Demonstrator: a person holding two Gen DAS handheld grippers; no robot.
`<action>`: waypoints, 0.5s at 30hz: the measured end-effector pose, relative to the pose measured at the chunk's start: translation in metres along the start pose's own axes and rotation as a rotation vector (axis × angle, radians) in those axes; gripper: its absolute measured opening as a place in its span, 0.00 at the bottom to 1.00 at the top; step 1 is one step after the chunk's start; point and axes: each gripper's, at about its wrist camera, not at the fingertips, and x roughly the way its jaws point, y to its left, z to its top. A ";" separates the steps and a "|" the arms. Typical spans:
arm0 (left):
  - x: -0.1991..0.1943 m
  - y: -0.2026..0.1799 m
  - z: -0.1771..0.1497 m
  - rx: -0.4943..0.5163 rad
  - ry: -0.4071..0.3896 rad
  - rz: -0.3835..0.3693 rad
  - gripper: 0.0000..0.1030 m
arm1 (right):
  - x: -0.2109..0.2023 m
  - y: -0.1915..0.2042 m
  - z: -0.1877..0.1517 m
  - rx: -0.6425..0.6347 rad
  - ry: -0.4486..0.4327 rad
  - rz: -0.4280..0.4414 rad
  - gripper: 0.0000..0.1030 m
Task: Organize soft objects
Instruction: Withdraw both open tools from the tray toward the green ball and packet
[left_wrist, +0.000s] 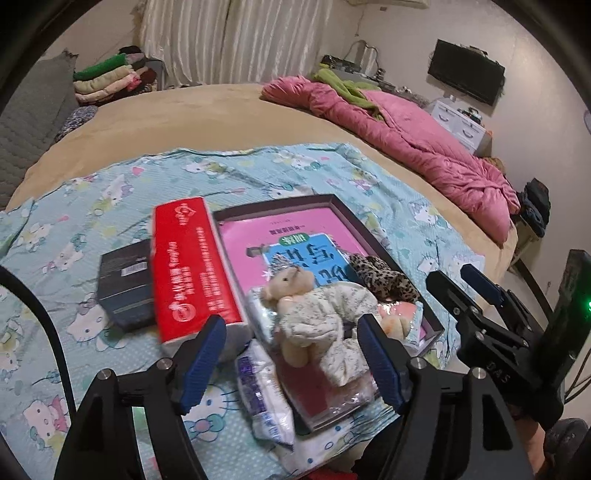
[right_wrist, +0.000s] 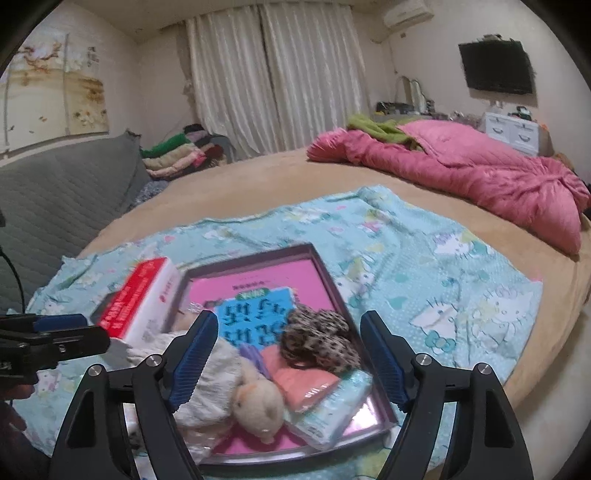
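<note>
Left gripper (left_wrist: 291, 360): jaws apart, holding nothing; hovers over the tray's near end, plush toy between the fingers in view.
Right gripper (right_wrist: 290, 360): jaws apart, empty; poised above the tray's near end.
Tray (left_wrist: 373, 221): dark, shallow, lies on the patterned sheet (left_wrist: 92, 206) toward the bed's near edge; pink book (left_wrist: 295, 236) covers its floor.
Plush toy (left_wrist: 314, 310): in the tray's near part, on top of wrapped packets (left_wrist: 266, 402).
Leopard-print cloth (right_wrist: 317, 339): bunched against the tray's right rim.
Orange cloth (right_wrist: 306, 384): just in front of the leopard cloth, inside the tray.
Red tissue pack (left_wrist: 195, 269): along the tray's left rim, tilted; dark box (left_wrist: 125, 284) just beyond it.
Open room: bare sheet right of the tray; tan bed (right_wrist: 240, 181) bare beyond the sheet's far edge.
Pink quilt (right_wrist: 480, 173): heaped along the bed's far right edge.
</note>
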 end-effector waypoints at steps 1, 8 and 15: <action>-0.005 0.004 0.000 -0.005 -0.007 0.004 0.71 | -0.003 0.007 0.002 -0.021 -0.009 0.003 0.79; -0.032 0.039 -0.004 -0.048 -0.039 0.058 0.71 | -0.022 0.055 0.008 -0.167 -0.052 0.067 0.80; -0.044 0.087 -0.018 -0.132 -0.022 0.112 0.72 | -0.030 0.108 -0.001 -0.340 -0.042 0.106 0.80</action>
